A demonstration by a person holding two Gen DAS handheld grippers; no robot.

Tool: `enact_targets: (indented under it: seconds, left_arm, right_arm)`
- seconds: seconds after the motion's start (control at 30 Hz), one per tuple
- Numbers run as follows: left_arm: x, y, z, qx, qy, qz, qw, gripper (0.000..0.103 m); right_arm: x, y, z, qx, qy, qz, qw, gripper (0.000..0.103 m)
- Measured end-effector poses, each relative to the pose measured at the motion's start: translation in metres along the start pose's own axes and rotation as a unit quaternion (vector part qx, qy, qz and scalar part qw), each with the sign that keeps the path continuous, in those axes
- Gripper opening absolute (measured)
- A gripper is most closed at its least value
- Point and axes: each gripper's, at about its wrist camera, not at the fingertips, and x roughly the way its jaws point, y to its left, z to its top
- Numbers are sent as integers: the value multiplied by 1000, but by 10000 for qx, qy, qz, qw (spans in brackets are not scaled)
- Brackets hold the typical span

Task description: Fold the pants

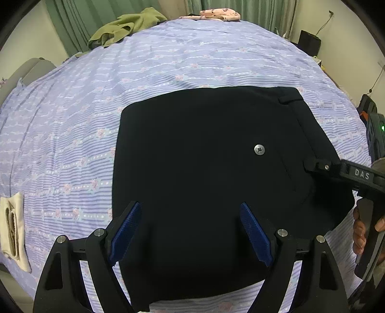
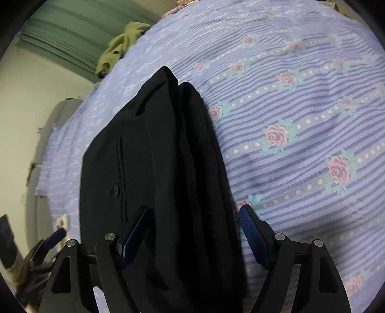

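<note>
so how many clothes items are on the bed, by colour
black: 1, the folded pants
green: 1, a crumpled garment at the far edge
pink: 1, a patterned piece at the far edge
cream: 1, a folded piece at the left edge
total: 4
Both grippers, left and right, are open over the pants.

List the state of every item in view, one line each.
black pants: folded into a compact stack, flat on the bed.
left gripper: open, over the pants' near edge.
right gripper: open, straddling the waistband end.
green garment: crumpled, unfolded.
pink garment: lying at the far edge.
cream cloth: folded.
</note>
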Motion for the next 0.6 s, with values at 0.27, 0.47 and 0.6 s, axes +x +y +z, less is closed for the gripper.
enact_targets:
  seconds: [0.27, 0.47, 0.6]
  left_arm:
    - [11, -5, 3, -39, 89, -172, 9998, 84]
    - [18, -1, 4, -203, 209, -298, 9991, 84]
    - [19, 2, 5, -378, 255, -431, 9980, 84]
  right_arm:
    - [9, -3, -4, 212, 559, 1133, 9918, 78]
    - [39, -22, 16, 903, 723, 1635, 9797, 78]
    - [35, -12, 13, 818, 749, 1788, 9776, 78]
